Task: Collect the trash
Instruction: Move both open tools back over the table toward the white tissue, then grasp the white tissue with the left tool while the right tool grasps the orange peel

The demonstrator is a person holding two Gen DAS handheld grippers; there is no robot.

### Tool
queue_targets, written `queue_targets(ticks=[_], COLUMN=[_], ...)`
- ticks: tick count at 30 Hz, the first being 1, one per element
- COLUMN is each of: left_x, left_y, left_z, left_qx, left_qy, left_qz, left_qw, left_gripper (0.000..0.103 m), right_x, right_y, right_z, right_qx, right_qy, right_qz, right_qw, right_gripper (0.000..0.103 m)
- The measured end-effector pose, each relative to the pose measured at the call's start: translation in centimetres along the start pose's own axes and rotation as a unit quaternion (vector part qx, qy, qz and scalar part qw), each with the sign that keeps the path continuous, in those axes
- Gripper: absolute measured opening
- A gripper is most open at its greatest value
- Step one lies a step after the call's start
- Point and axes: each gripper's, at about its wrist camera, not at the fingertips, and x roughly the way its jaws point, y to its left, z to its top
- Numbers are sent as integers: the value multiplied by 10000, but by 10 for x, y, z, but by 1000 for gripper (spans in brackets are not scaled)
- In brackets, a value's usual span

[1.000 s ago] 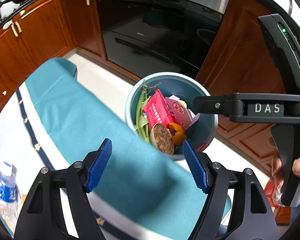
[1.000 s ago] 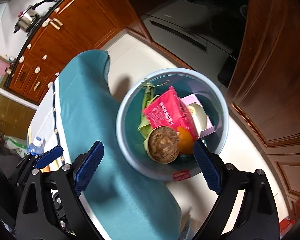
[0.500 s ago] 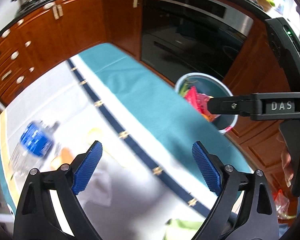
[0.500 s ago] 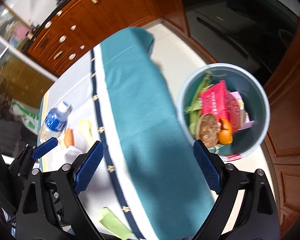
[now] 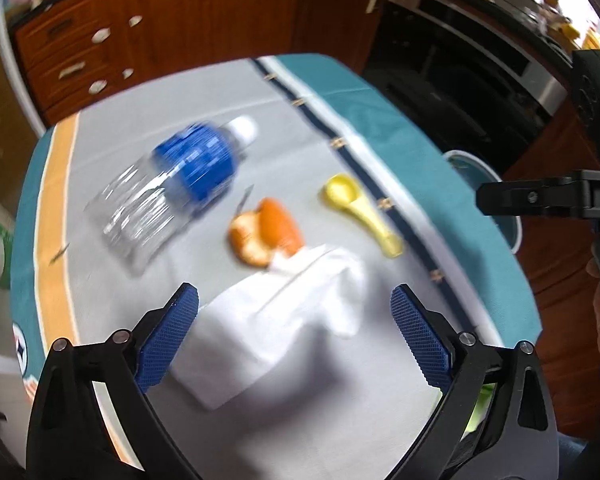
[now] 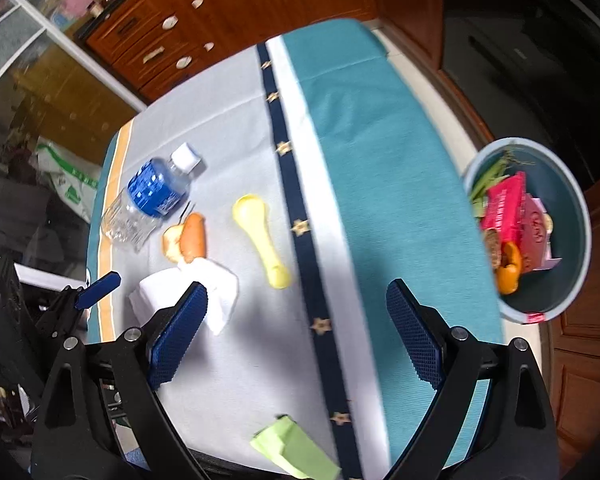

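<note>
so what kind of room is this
Most likely a home kitchen: reddish-brown wooden cabinets with pale handles, a black built-in oven, and a cloth-covered table beside a round blue trash bin.

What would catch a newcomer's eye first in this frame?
Probably the litter on the table's pale cloth: a clear water bottle with a blue label lying on its side, orange peel beside it, a yellow spoon and a crumpled white tissue nearest the left gripper, whose empty jaws are opening. Off the table's teal edge stands a blue bin already holding scraps.
</note>
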Motion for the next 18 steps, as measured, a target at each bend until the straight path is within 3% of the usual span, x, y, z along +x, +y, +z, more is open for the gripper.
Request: queue_targets(ticks=[8,18], left_x=[18,40], left_y=[38,38], left_z=[-22,-22], left_qx=[-387,-487], left_qy=[217,391], left_qz=[-21,-172], left_qw=[9990,9979], left_gripper=[97,97], right_x=[40,64], right_y=[30,41], right_z=[-2,8], right_qx=[-175,-205], right_qy=[390,597], right_qz=[128,348], right_qw=[9990,9974], right_gripper=[87,87])
